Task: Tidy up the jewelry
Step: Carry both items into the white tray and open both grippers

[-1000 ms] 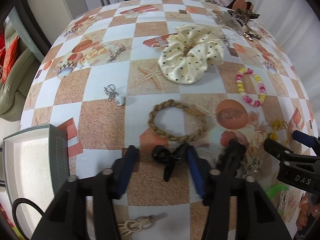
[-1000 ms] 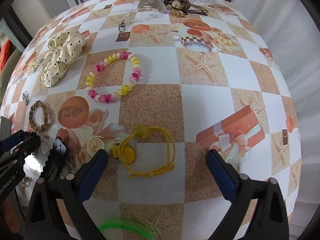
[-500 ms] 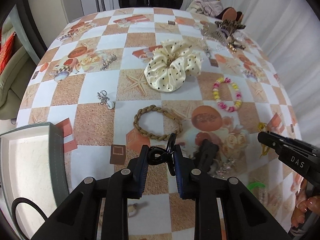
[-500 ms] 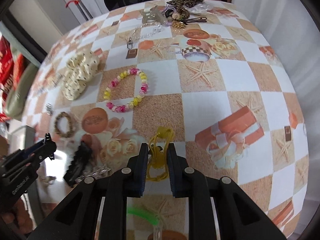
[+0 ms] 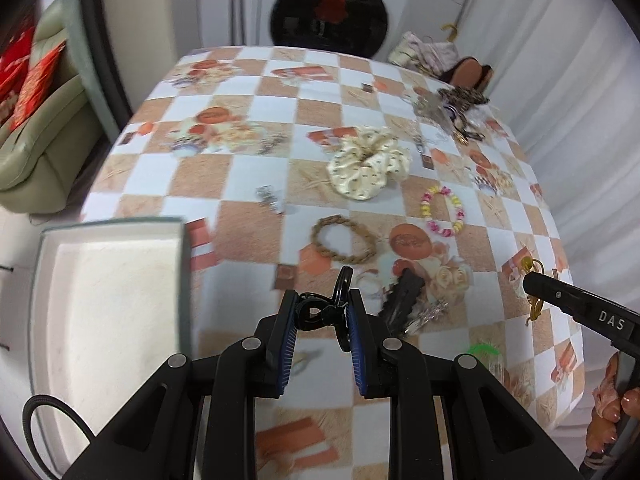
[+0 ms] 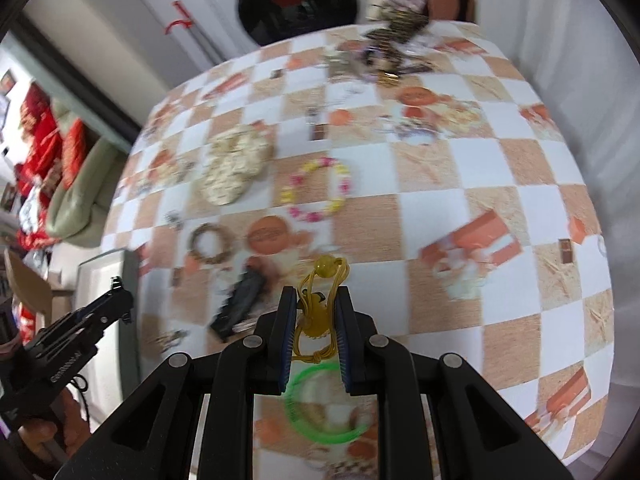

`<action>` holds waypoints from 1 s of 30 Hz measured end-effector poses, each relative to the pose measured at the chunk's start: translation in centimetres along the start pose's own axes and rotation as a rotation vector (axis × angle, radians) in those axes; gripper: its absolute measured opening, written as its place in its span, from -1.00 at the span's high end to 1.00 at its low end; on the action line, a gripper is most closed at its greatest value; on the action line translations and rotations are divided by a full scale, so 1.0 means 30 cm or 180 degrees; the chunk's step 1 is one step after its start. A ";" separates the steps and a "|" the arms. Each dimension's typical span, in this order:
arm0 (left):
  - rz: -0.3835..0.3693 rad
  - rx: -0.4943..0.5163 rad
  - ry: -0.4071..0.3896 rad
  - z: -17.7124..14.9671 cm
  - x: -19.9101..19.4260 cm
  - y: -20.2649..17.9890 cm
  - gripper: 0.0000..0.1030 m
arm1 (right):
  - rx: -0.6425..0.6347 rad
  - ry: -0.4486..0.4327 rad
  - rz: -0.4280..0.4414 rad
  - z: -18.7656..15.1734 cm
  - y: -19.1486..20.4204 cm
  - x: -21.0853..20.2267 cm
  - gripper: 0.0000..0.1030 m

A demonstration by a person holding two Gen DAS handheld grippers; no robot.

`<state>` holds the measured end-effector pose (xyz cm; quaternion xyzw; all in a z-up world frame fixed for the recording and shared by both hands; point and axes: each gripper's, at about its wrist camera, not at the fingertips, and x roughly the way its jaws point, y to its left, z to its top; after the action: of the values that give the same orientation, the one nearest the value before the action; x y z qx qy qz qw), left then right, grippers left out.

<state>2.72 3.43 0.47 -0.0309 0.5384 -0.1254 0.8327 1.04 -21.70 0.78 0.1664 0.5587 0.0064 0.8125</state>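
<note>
My left gripper [image 5: 321, 309] is shut on a black hair clip [image 5: 325, 311] and holds it above the checkered table. An open white-lined jewelry box [image 5: 112, 304] sits to its left. My right gripper [image 6: 316, 307] is shut on a yellow hair tie [image 6: 320, 300] with yellow beads, lifted off the table; it also shows at the right of the left wrist view [image 5: 532, 280]. On the table lie a braided brown bracelet [image 5: 343, 239], a pink and yellow bead bracelet [image 5: 442, 216] and a cream dotted scrunchie [image 5: 368, 168].
A black barrette [image 5: 402, 294] and a silver piece lie just beyond my left gripper. A green ring [image 6: 324, 404] lies under my right gripper. More jewelry is heaped at the far right corner [image 5: 452, 108]. A small silver charm [image 5: 269, 199] lies mid-table.
Both grippers have lifted with their items and pulled back from the table. The jewelry box now sits closer to my left gripper.
</note>
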 end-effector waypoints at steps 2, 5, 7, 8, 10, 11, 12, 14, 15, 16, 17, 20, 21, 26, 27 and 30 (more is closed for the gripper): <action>0.0049 -0.0078 -0.0014 -0.021 -0.031 0.040 0.44 | -0.0089 0.0027 0.0097 -0.008 0.053 -0.005 0.60; 0.0149 -0.0180 -0.0031 -0.061 -0.074 0.108 0.44 | -0.0217 0.0091 0.0305 -0.016 0.161 0.002 0.60; 0.0238 -0.0247 -0.0032 -0.093 -0.100 0.156 0.44 | -0.0341 0.0140 0.0451 -0.027 0.245 0.012 0.60; 0.0283 -0.0295 -0.0029 -0.109 -0.114 0.185 0.44 | -0.0397 0.0166 0.0519 -0.032 0.285 0.018 0.60; 0.0365 -0.0392 -0.0016 -0.140 -0.135 0.243 0.44 | -0.0538 0.0240 0.0661 -0.050 0.377 0.038 0.60; 0.0408 -0.0443 -0.0010 -0.157 -0.145 0.270 0.44 | -0.0605 0.0275 0.0719 -0.062 0.418 0.049 0.60; 0.0454 -0.0496 -0.0001 -0.173 -0.152 0.298 0.44 | -0.0688 0.0326 0.0789 -0.079 0.471 0.066 0.60; 0.0555 -0.0606 0.0028 -0.211 -0.164 0.357 0.44 | -0.0805 0.0416 0.0888 -0.107 0.548 0.093 0.60; 0.0602 -0.0656 0.0049 -0.229 -0.167 0.384 0.44 | -0.0882 0.0474 0.0942 -0.127 0.598 0.113 0.60; 0.0653 -0.0711 0.0074 -0.249 -0.168 0.413 0.44 | -0.0949 0.0528 0.0978 -0.144 0.639 0.133 0.60; 0.0699 -0.0759 0.0092 -0.267 -0.170 0.440 0.44 | -0.0996 0.0566 0.1004 -0.160 0.669 0.147 0.60; 0.0863 -0.0821 0.0126 -0.316 -0.171 0.499 0.44 | -0.1177 0.0707 0.1081 -0.211 0.776 0.205 0.60; 0.0906 -0.0844 0.0142 -0.332 -0.168 0.520 0.44 | -0.1212 0.0743 0.1098 -0.221 0.796 0.219 0.60; 0.1033 -0.0999 0.0236 -0.392 -0.132 0.605 0.44 | -0.1381 0.0876 0.1084 -0.257 0.893 0.310 0.60; 0.1058 -0.1008 0.0251 -0.401 -0.125 0.614 0.44 | -0.1422 0.0902 0.1064 -0.261 0.908 0.328 0.60; 0.1137 -0.0989 0.0297 -0.425 -0.094 0.636 0.44 | -0.1498 0.0978 0.1005 -0.276 0.934 0.377 0.60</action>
<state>-6.56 23.62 -5.91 -0.0571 0.5861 0.1069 0.8012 2.67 9.17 -4.34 0.0556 0.6253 0.2864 0.7238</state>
